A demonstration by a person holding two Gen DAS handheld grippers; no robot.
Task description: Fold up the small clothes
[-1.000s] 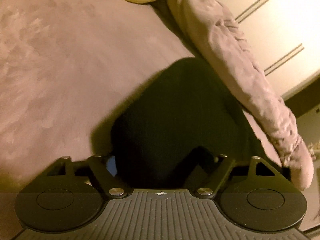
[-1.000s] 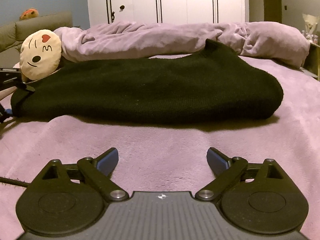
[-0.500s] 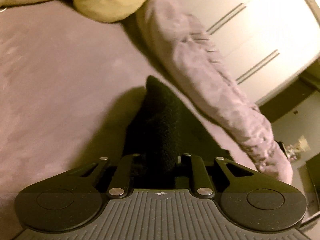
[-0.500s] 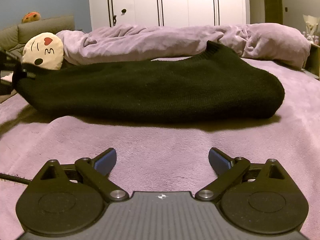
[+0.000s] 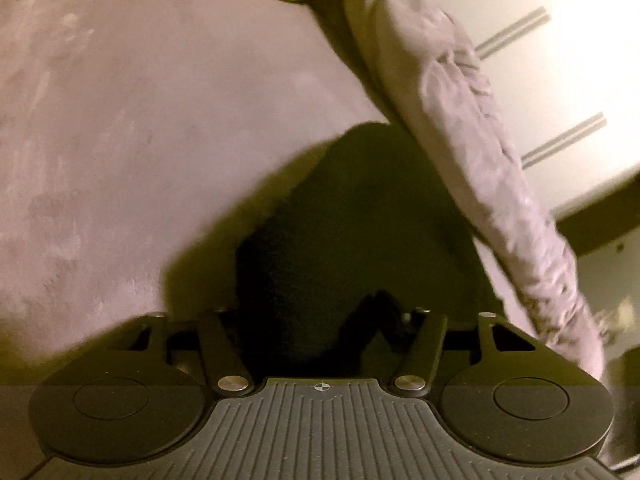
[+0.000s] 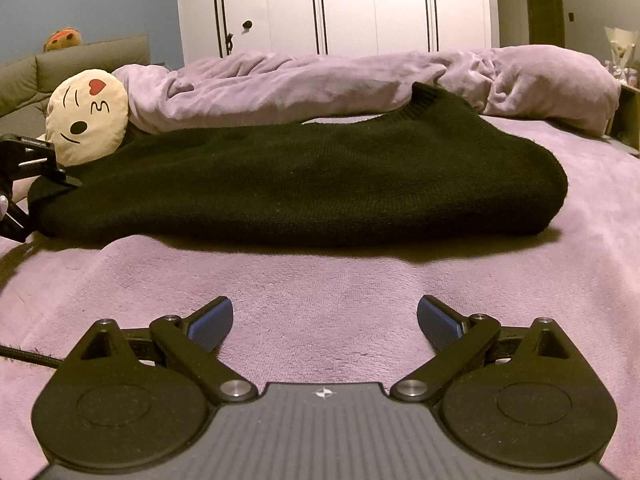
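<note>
A black knitted sweater (image 6: 300, 184) lies folded lengthwise across the purple bed cover (image 6: 320, 276). My left gripper (image 5: 320, 316) is at its left end, also seen at the left edge of the right wrist view (image 6: 36, 176). Its jaws are opening and stand part-way apart. The black sweater (image 5: 360, 220) lies between them and hides the fingertips. My right gripper (image 6: 325, 320) hovers over bare cover in front of the sweater, open with nothing between its blue pads (image 6: 212, 320).
A rolled purple blanket (image 6: 320, 84) runs along the far side of the bed behind the sweater. A cream emoji cushion (image 6: 86, 116) leans at the far left. White wardrobe doors (image 6: 360, 4) stand behind. A black cable (image 6: 24, 354) trails at the lower left.
The left gripper closed on the sweater's end and lifted it, then lowered it again and its jaws spread apart. The right gripper stayed still.
</note>
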